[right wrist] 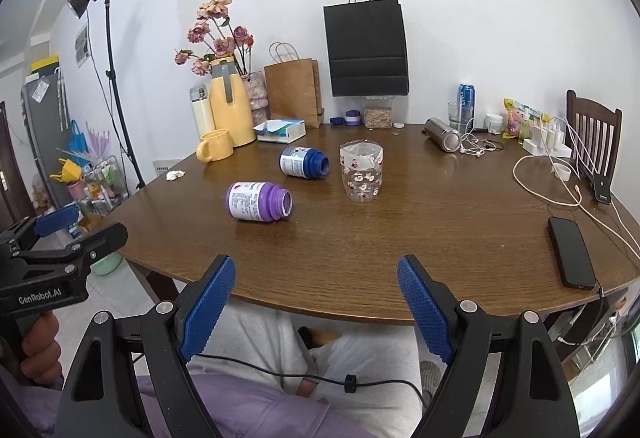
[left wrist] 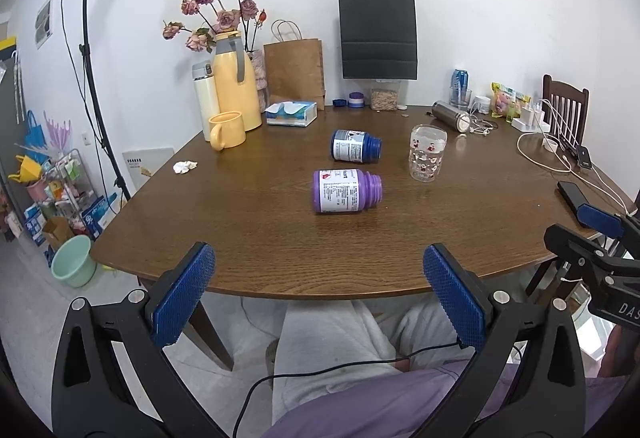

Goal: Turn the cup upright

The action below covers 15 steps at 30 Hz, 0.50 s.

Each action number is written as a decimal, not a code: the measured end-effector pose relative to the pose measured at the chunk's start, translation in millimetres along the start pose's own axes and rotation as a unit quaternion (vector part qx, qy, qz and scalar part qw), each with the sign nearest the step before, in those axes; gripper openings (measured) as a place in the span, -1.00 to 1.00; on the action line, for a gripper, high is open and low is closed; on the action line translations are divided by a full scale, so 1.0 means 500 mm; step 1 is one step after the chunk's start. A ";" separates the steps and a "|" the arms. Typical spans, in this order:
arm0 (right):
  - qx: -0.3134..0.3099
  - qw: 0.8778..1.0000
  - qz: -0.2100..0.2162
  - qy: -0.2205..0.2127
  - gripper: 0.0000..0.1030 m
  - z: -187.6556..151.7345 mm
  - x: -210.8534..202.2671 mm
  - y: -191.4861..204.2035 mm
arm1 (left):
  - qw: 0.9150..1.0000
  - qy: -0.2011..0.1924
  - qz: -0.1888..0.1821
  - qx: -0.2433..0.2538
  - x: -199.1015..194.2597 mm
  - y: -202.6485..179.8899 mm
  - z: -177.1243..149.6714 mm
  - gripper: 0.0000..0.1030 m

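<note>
While both grippers hover off the near edge of the table (left wrist: 248, 262), above the person's lap, the cup (left wrist: 427, 153) stands well out on the wood, far of both and untouched. It is a clear glass with a small red print. It sits on end, its long axis vertical, but which end is up is hard to read: the top looks wider and paler in the right wrist view (right wrist: 361, 171), and whether that is an open mouth or the base of an inverted glass I cannot tell. By the task it is probably upside down.

From the left gripper (left wrist: 320, 294) the cup lies ahead and to the right; from the right gripper (right wrist: 316, 308) it lies ahead and only slightly right, so the right one seems nearer and better lined up. Both sets of jaws stand wide apart, holding nothing.

Two bottles lie on their sides left of the cup: a blue one (left wrist: 355, 146) close beside it and a purple one (left wrist: 346, 191) nearer the person. A reach from the right side would likely pass clear of both.
</note>
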State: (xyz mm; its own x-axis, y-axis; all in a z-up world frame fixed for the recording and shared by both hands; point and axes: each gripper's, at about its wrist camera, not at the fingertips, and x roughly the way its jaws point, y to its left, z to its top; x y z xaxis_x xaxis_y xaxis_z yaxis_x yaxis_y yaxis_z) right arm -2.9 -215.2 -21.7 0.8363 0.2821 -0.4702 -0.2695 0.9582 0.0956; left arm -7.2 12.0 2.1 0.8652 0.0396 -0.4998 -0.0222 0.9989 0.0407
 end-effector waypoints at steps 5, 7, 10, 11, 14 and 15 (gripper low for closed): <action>-0.002 1.000 0.000 0.001 0.69 0.000 0.000 0.002 | 1.000 0.006 0.001 -0.004 0.005 0.003 0.000 1.00; -0.001 1.000 0.000 0.003 0.69 0.001 0.001 0.004 | 1.000 0.008 0.001 -0.004 0.006 0.003 0.001 1.00; -0.003 1.000 -0.002 0.003 0.69 0.002 0.001 0.007 | 1.000 0.010 -0.001 -0.005 0.009 0.006 0.002 1.00; -0.002 1.000 -0.002 0.003 0.69 0.003 0.002 0.006 | 1.000 0.010 0.000 -0.006 0.009 0.007 0.002 1.00; 0.002 1.000 -0.003 0.002 0.69 0.005 0.001 0.003 | 1.000 0.012 0.000 -0.006 0.010 0.008 0.003 1.00; 0.004 1.000 -0.004 0.001 0.69 0.005 0.000 0.002 | 1.000 0.011 -0.001 -0.004 0.010 0.007 0.004 1.00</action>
State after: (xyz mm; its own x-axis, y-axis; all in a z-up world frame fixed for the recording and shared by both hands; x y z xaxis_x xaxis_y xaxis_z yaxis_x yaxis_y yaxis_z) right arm -1.9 -214.3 -19.4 0.8371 0.2737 -0.4736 -0.2588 0.9610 0.0978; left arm -2.0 15.8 1.3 0.8535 0.0389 -0.5196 -0.0252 0.9991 0.0334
